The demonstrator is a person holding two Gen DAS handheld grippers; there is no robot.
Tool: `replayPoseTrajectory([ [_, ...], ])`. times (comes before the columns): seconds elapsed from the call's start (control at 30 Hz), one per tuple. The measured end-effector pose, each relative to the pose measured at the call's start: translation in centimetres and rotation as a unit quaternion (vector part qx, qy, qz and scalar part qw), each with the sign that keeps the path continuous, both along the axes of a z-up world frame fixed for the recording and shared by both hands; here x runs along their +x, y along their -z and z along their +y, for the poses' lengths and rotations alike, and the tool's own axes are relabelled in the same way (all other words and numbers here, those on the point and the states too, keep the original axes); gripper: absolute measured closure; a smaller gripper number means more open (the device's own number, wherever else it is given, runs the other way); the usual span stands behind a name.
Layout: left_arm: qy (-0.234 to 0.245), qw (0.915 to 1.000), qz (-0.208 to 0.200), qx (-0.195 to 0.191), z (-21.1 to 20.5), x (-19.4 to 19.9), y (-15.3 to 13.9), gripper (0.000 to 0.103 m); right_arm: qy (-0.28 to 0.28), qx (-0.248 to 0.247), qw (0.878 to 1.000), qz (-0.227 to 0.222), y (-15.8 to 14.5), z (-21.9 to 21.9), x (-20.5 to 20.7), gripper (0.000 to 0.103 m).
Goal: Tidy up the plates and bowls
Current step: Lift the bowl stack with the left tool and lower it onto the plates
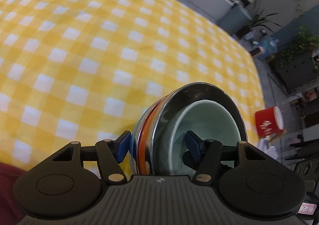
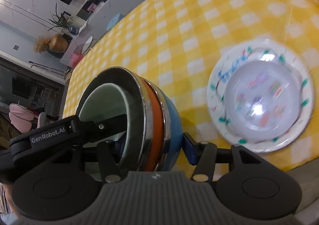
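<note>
Bowls [image 1: 179, 129], nested and tipped on edge, sit clamped between your left gripper [image 1: 157, 145] and right gripper [image 2: 151, 147], one finger inside, one outside each. Beyond the bowls, plates [image 2: 261, 97] rest on the tablecloth [image 1: 79, 45].

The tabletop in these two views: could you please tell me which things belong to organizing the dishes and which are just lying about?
Part of the job:
- nested bowl stack, straddled by both tools
- patterned plates stacked on the checked cloth

Lying about:
- red mug at the table edge
- potted plants and shelf clutter behind
</note>
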State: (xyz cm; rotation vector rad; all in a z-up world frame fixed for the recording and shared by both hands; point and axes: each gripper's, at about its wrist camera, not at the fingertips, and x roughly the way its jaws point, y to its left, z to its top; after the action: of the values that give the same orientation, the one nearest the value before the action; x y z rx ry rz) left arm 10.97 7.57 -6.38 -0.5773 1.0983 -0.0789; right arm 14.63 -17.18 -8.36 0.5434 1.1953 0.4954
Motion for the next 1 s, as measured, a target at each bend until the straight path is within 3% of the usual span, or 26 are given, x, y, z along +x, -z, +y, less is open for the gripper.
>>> replayPoseTrajectory([
  [0.17,0.033,0.9990,-0.025,-0.019,-3.5,1.5,-2.3,0.034,0.028,-0.009,0.999,-0.017,-3.4,-3.7,0.7,0.050],
  [0.33,0.068,0.9971,-0.011,-0.033,-7.4,3.7,-2.3,0.034,0.059,-0.025,0.998,-0.010,-4.6,-7.6,1.1,0.050],
  [0.73,0.096,0.9945,0.037,-0.020,-11.7,5.9,2.0,0.037,0.095,-0.017,0.993,0.061,-0.3,-12.7,3.1,0.050],
  [1.0,0.102,0.9943,0.030,0.004,-11.8,6.0,3.0,0.037,0.100,0.002,0.993,0.069,2.2,-12.8,3.2,0.050],
])
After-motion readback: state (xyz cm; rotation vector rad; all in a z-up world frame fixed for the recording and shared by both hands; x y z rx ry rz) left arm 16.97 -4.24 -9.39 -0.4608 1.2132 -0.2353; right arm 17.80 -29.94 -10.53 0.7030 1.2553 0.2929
